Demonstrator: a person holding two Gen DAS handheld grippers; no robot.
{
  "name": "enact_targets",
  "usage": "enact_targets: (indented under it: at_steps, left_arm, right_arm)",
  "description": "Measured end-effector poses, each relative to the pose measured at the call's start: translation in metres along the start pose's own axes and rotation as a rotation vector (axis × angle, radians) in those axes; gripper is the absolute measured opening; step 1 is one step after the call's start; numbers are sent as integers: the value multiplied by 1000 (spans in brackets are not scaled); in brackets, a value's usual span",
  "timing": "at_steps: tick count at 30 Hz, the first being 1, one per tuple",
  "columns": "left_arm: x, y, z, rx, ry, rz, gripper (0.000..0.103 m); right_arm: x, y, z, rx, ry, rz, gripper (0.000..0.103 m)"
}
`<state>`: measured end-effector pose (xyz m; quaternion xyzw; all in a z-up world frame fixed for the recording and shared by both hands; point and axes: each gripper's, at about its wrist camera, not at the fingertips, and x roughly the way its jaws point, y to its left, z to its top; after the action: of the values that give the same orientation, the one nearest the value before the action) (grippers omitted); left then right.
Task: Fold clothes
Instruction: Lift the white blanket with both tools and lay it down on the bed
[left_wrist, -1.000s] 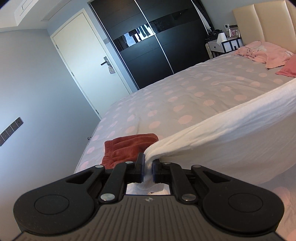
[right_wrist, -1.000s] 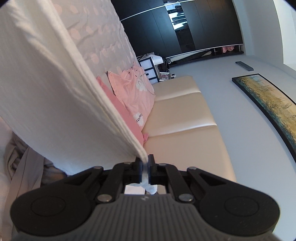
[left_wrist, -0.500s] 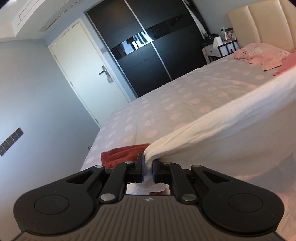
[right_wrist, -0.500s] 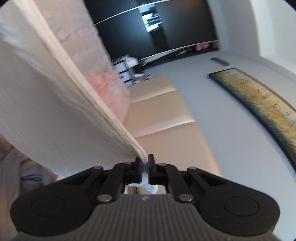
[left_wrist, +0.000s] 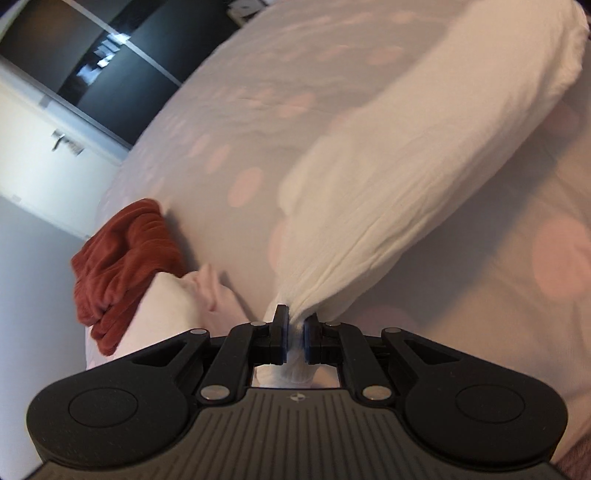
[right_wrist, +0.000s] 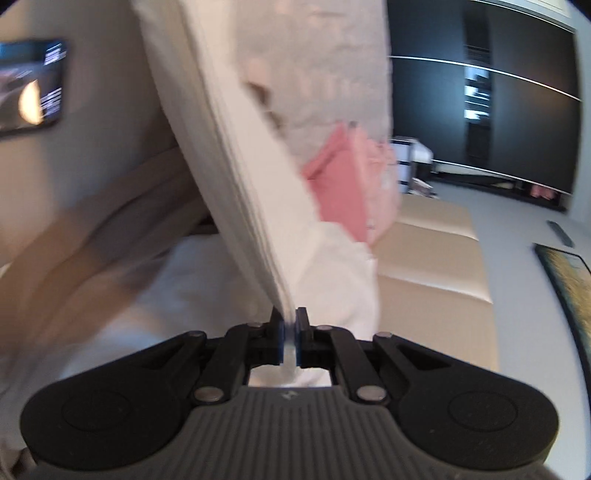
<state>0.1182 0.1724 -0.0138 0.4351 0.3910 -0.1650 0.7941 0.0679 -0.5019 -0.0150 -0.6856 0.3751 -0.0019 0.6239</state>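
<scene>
While both claws, left (left_wrist: 294, 325) and right (right_wrist: 290, 325), are clenching the white garment (left_wrist: 399, 177), they are dropping toward the bed (left_wrist: 229, 122); laying down is starting, red cloth (left_wrist: 122, 258) at 9 o'clock.

Bed (left_wrist: 332, 92), pink-dotted cover: rust-red garment (left_wrist: 122, 258) near edge, white cloth (left_wrist: 406, 166) draped across.

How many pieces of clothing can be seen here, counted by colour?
White: 1, the white garment held by both grippers
Rust-red: 1, the rust-red garment on the bed
Pink: 1, the pink garment near the headboard
Total: 3
</scene>
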Motion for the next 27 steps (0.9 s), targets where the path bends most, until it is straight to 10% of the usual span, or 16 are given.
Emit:
enact_targets:
  at_steps: [13, 27]
  left_arm:
    - [5, -17, -8, 43, 41, -49, 9]
    - [-21, 7, -20, -143, -13, -158, 32]
  right_arm:
    - [3, 29, 17, 16, 53, 176, 10]
    - [-34, 14, -1, 107, 16, 262, 47]
